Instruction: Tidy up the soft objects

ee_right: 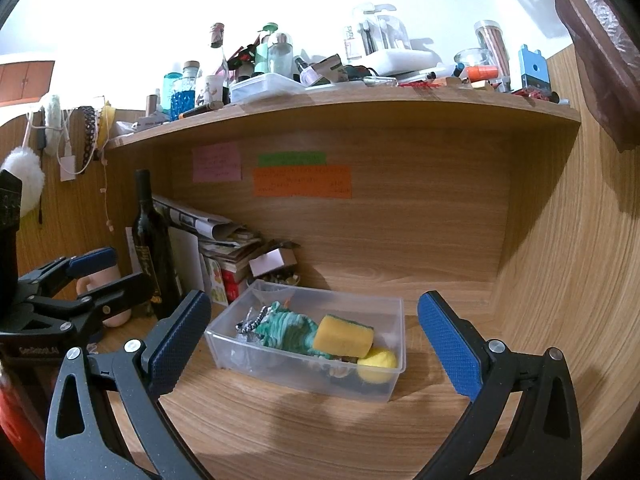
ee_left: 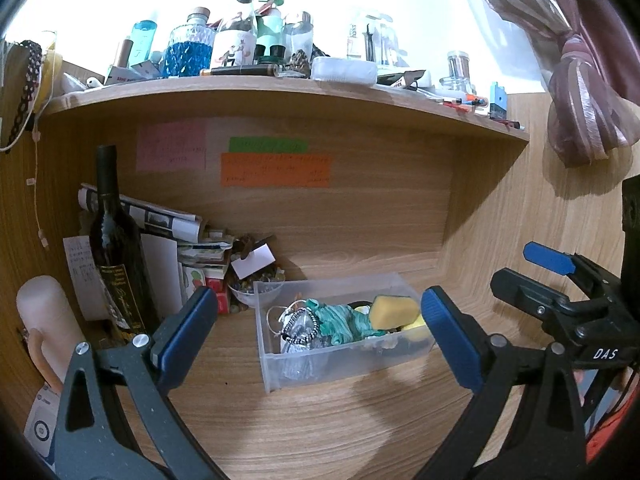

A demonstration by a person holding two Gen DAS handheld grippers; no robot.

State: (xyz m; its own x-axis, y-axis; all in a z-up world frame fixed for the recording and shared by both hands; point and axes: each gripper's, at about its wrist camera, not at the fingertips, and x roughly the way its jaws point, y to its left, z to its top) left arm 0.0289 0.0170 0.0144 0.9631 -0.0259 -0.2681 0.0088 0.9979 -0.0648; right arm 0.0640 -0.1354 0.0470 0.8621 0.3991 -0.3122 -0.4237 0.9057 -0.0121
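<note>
Both tongs, left tongs (ee_left: 318, 330) and right tongs (ee_right: 314, 336), hang spread and empty over a clear bin (ee_right: 280, 354) whose yellow sponge (ee_right: 344, 334), likely light and squashy, invites a flank pinch.

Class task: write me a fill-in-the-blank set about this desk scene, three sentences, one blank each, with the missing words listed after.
1. The yellow sponge lies inside the clear plastic ____ on the desk.
2. Both the left gripper and the right gripper are ____, holding nothing.
3. The dark wine bottle stands ____ beside the stack of papers.

Missing words: box; open; upright
</note>
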